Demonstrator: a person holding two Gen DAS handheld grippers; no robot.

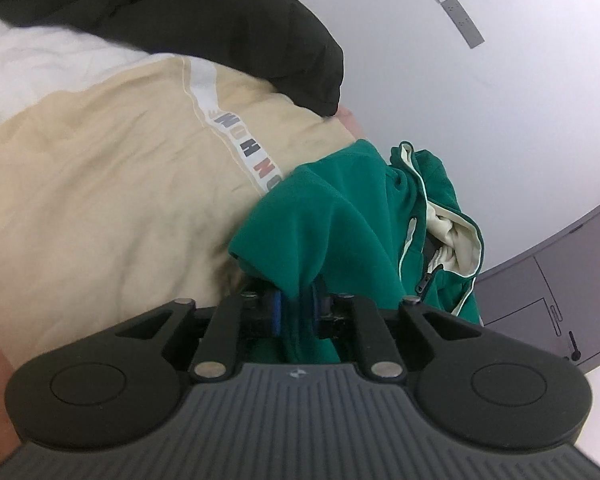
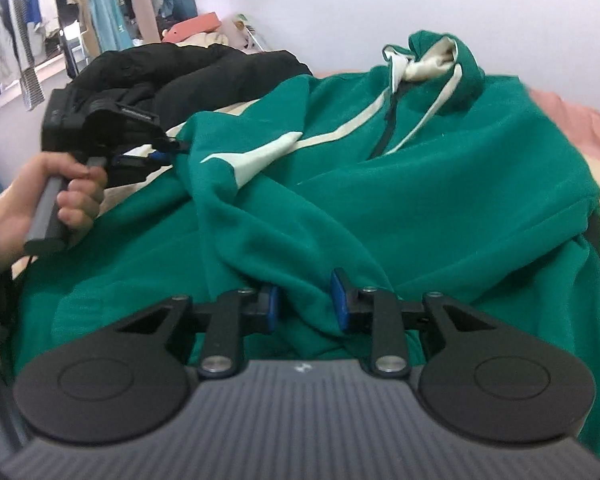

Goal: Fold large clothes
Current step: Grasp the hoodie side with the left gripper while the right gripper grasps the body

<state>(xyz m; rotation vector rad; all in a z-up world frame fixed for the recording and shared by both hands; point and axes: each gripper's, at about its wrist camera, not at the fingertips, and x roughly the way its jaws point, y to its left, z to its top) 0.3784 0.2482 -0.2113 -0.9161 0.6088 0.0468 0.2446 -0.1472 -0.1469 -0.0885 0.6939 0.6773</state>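
Across the bed lies the green hoodie (image 2: 440,184), soft, bulky fleece that sags and bunches — best pinched at folds near seams, as now: my left gripper (image 1: 296,308) and right gripper (image 2: 305,304) each clench a green ridge. Only the right view shows my left hand (image 2: 40,200); only the left shows the beige garment (image 1: 100,184) underneath.

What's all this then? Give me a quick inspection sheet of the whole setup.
Surface: bed, pink cover, mostly under clothes.
Job's things: green hoodie, crumpled, zip and hood at the far end.
Clutter: beige garment under the hoodie; black jacket behind.
Grippers: left gripper shut on hoodie fabric; right gripper shut on a hoodie fold; a hand holds the left one.
Cables: nothing seen.
Surroundings: white wall; hanging clothes.
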